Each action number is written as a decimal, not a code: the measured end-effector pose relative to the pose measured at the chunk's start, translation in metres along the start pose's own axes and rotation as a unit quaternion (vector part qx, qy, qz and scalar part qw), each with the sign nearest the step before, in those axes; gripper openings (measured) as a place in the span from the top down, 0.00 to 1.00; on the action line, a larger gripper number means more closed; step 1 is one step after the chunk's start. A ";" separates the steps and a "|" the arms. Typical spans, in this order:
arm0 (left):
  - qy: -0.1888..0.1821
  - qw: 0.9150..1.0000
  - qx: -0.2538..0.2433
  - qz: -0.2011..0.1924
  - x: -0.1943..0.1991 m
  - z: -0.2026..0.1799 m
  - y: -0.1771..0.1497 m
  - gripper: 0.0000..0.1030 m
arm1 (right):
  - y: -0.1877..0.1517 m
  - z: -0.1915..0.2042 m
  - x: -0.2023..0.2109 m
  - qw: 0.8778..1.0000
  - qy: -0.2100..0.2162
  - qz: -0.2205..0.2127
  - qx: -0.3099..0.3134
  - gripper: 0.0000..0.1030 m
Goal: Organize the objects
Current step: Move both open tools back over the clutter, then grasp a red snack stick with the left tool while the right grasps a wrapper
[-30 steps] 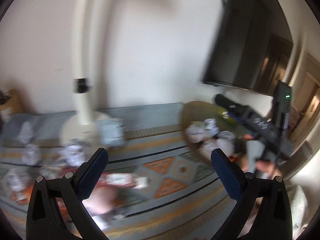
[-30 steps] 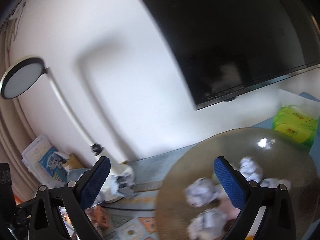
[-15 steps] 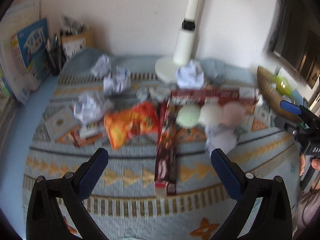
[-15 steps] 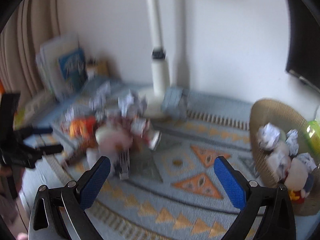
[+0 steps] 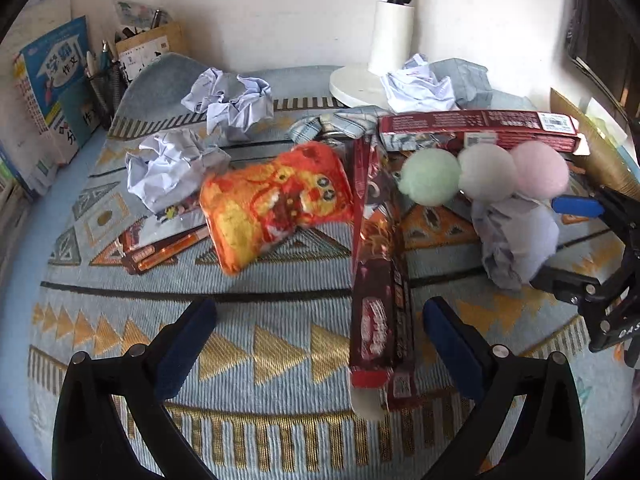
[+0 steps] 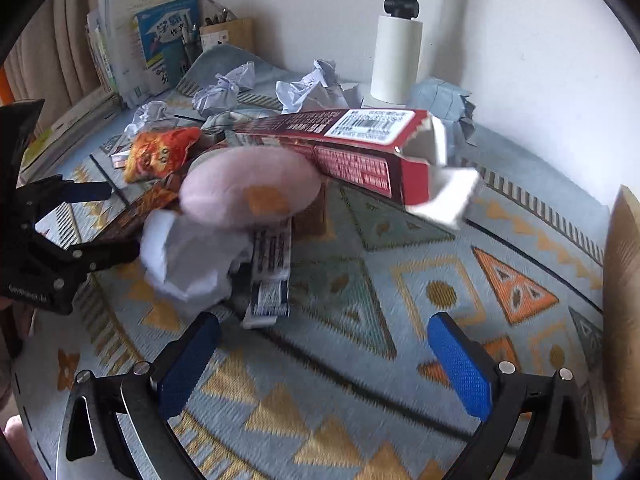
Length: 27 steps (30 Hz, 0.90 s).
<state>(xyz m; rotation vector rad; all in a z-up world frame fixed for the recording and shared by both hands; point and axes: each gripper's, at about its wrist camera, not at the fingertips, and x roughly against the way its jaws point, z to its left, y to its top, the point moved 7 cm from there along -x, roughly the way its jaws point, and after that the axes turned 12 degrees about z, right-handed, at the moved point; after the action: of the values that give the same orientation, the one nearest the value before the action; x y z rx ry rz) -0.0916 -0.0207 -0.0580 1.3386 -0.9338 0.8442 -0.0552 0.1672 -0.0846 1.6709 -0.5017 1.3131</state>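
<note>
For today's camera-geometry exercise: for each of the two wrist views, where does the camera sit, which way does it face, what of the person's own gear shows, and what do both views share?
Left wrist view: sits on the left hand-held gripper, facing the wall across the patterned cloth; its own open fingers show, with the right hand-held gripper at the right edge.
Right wrist view: sits on the right hand-held gripper, facing the same wall from further right; its open fingers show, with the left one at the left edge.
Shared: orange snack bag, lamp post, pink plush ball.
</note>
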 end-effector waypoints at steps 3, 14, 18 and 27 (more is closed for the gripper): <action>0.000 1.000 0.004 0.001 -0.002 0.000 0.005 0.00 | 0.014 -0.004 -0.004 1.000 0.001 -0.001 0.005 0.00; 0.003 1.000 0.010 -0.001 -0.004 -0.004 0.014 0.02 | 0.028 0.012 -0.004 1.000 0.004 -0.017 0.014 0.25; -0.012 0.999 -0.040 -0.031 0.009 -0.023 0.010 0.86 | 0.015 0.041 0.008 0.999 0.017 -0.023 0.046 0.80; -0.102 0.994 0.002 -0.047 0.027 -0.017 -0.009 0.87 | -0.044 0.034 0.049 0.990 0.133 -0.033 -0.042 0.84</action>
<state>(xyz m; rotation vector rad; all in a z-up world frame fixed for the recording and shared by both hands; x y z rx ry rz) -0.0712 -0.0054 -0.0369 1.4806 -1.0177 0.6466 0.0141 0.1708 -0.0578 1.4050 -0.3362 1.4208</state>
